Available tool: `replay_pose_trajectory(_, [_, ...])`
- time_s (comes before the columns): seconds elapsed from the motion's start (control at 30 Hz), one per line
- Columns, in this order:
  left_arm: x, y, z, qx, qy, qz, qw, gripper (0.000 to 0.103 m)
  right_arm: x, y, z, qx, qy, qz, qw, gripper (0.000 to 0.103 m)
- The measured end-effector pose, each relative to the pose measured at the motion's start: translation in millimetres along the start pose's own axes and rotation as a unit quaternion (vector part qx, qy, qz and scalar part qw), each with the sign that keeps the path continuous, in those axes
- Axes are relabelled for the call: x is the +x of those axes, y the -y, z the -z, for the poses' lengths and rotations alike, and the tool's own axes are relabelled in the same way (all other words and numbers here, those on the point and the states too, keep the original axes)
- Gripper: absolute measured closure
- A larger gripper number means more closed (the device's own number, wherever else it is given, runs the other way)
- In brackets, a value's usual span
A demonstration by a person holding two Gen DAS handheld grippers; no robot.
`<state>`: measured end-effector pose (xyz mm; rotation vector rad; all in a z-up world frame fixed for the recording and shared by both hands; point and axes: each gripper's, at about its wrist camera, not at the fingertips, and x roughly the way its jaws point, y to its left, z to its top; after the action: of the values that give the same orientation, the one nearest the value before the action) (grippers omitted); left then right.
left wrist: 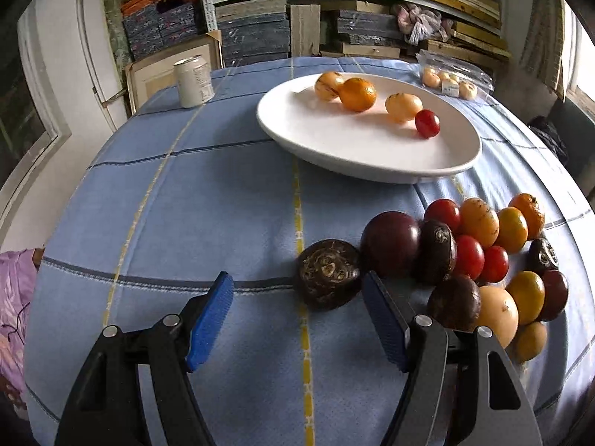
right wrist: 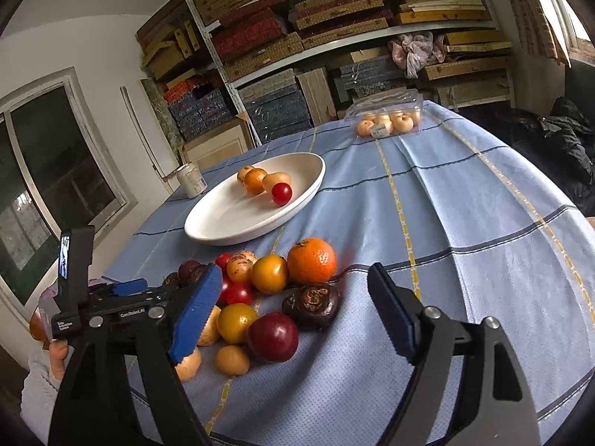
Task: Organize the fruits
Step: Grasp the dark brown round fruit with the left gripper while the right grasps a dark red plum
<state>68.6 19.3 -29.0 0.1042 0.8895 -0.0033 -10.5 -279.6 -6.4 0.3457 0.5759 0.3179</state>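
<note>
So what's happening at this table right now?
A person is sorting fruit with two handheld grippers. Four pieces already sit in the white plate; the fruit pile waits on the cloth. The left gripper is open just short of a dark water chestnut, and the right gripper is open and empty above the pile.

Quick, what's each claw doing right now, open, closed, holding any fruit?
Left claw: open, holding nothing; a dark water chestnut lies just beyond its tips.
Right claw: open, holding nothing, over the fruit pile.
</note>
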Motion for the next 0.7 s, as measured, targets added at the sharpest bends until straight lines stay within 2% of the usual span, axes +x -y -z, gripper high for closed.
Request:
replay_pose_trajectory(0.13, [10.8,7.0,-5.4,0.015,-0.004,-0.012,0.9998,0.030,0.4,-0.9,1.8,-0.001,-0.005,0.000,1.000,0.024])
replay_pose_trajectory(0.3, [17.9,5.0,-10.0,0.008,-0.010,-0.005,0.9999,0.032,1.3,-1.6,3.3,0.000,-0.009,0.003,1.000,0.022])
replay_pose_trajectory(0.43, [19.0,-1.3,-10.7,-0.007,-0.016,0.019,0.9997,0.055,4.1,-0.7,3.4,0.000,-0.016,0.007,1.000,0.022])
replay_pose_trajectory(0.5, [18.9,-4.0,-9.7,-0.014,-0.016,0.022,0.9995,0.060,5.3,-3.0,4.5,-0.007,-0.021,0.007,1.000,0.022])
replay_pose_trajectory(0.6, [17.6,-8.2,-8.4,-0.023,-0.017,0.020,0.9994,0.060,9.3,-10.0,6.8,-0.029,-0.036,0.007,0.999,0.022])
replay_pose_trajectory(0.7, [13.5,-17.4,-6.6,-0.041,-0.017,0.020,0.9988,0.060,12.3,-16.2,11.1,-0.048,-0.060,-0.004,0.997,0.032])
